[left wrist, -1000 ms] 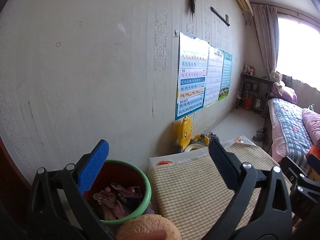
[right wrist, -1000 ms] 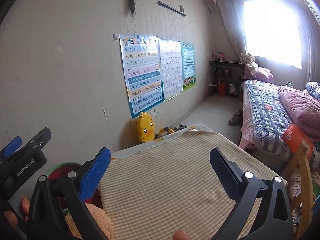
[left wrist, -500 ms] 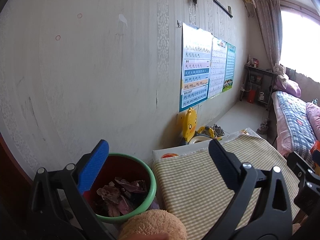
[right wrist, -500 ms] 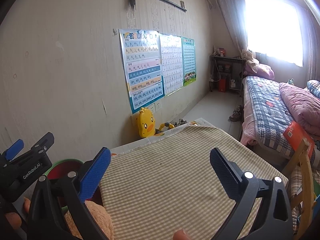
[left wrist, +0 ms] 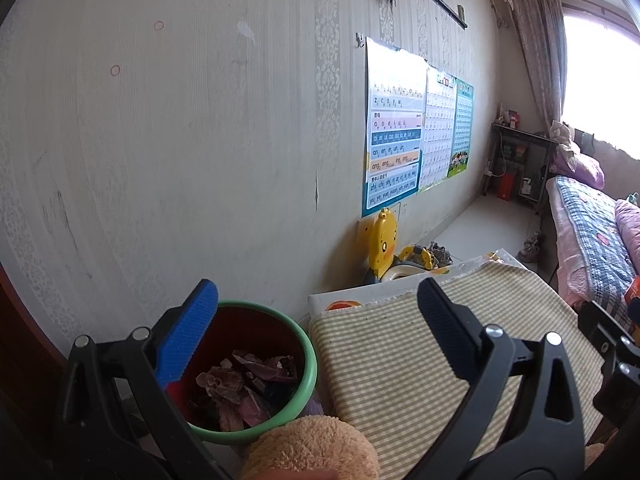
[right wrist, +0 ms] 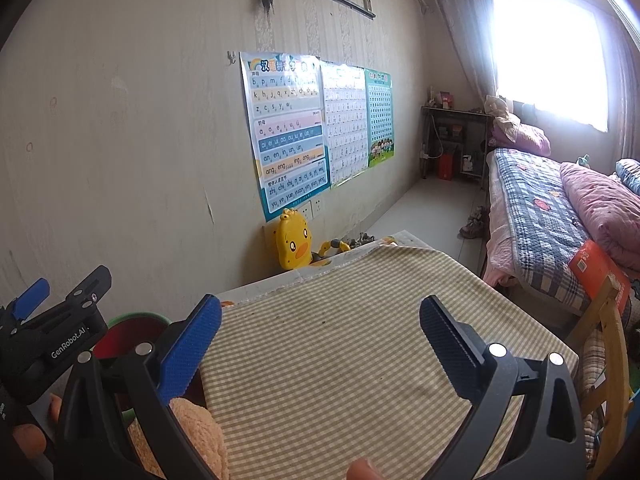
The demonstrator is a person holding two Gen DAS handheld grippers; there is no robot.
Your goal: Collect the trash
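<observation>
Your left gripper and right gripper both gape empty over the checked table; the bin, apparently holding wrappers, stands beside its left edge.

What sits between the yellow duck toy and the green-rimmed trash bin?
In the left wrist view, bare wall and the table's white corner separate the duck toy from the trash bin.
</observation>
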